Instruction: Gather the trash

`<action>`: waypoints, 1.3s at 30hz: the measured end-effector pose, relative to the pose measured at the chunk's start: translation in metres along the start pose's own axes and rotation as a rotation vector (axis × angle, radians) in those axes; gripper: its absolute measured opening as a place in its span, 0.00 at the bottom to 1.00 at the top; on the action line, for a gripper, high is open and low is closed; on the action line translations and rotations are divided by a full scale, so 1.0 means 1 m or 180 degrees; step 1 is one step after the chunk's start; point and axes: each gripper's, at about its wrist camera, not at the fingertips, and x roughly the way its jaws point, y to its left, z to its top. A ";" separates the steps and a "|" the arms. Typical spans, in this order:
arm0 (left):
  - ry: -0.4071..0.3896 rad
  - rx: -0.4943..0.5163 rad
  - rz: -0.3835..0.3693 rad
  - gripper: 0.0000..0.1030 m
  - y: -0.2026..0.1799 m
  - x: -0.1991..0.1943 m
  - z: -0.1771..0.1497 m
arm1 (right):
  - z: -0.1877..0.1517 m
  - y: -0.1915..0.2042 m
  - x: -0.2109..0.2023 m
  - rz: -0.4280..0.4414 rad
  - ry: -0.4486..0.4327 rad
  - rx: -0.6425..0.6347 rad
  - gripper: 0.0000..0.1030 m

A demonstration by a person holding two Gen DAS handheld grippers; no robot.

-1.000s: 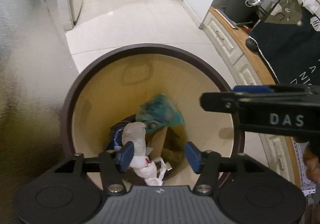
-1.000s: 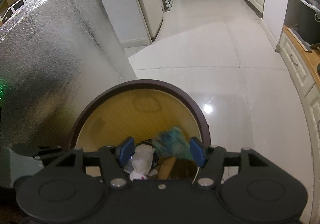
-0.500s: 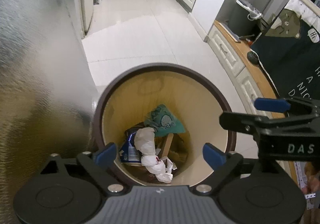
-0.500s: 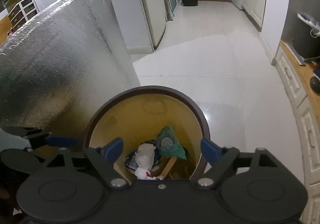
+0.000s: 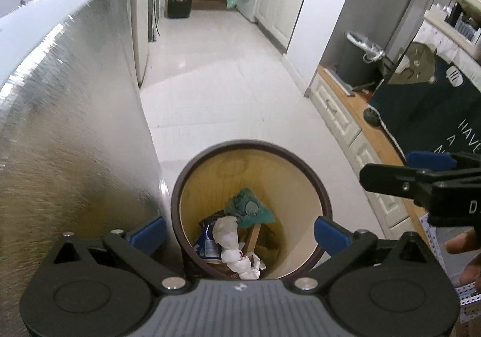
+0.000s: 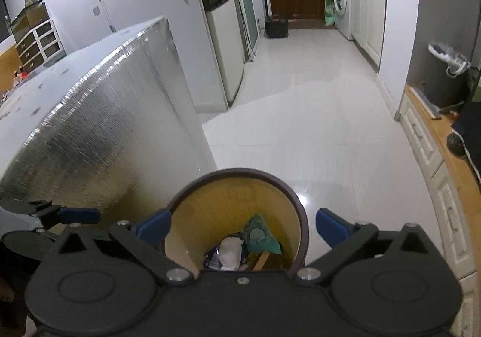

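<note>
A round bin with a dark brown rim and a yellow inside stands on the floor below both grippers. In it lie a green wrapper, crumpled white paper and a blue packet. My left gripper hangs above the bin mouth, its jaws opening wide with nothing between the pads. My right gripper hovers over the same bin, jaws also opening and empty, with the green wrapper below it. One right-gripper finger shows at the right of the left wrist view.
A tall block covered in silver foil stands close against the bin's left. A low white cabinet with a wooden top and a dark cloth run along the right. A person's hand shows at the right edge. White tiled floor stretches ahead.
Both grippers have risen away from the bin, which now looks smaller, and both pairs of jaws have spread wide. The green wrapper, blurred a second ago, now lies still in the bin.
</note>
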 end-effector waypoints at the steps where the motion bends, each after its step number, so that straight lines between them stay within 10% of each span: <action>1: -0.0040 -0.0006 -0.0005 1.00 0.001 -0.007 0.000 | 0.001 0.001 -0.007 0.0005 -0.0022 0.0005 1.00; 19: -0.0668 0.0048 0.0258 1.00 0.014 -0.135 -0.013 | -0.011 0.028 -0.106 -0.0049 -0.0453 0.0023 1.00; 39: -0.0905 -0.0237 0.0431 1.00 0.044 -0.183 -0.067 | -0.052 0.070 -0.153 -0.0416 -0.0620 -0.0056 1.00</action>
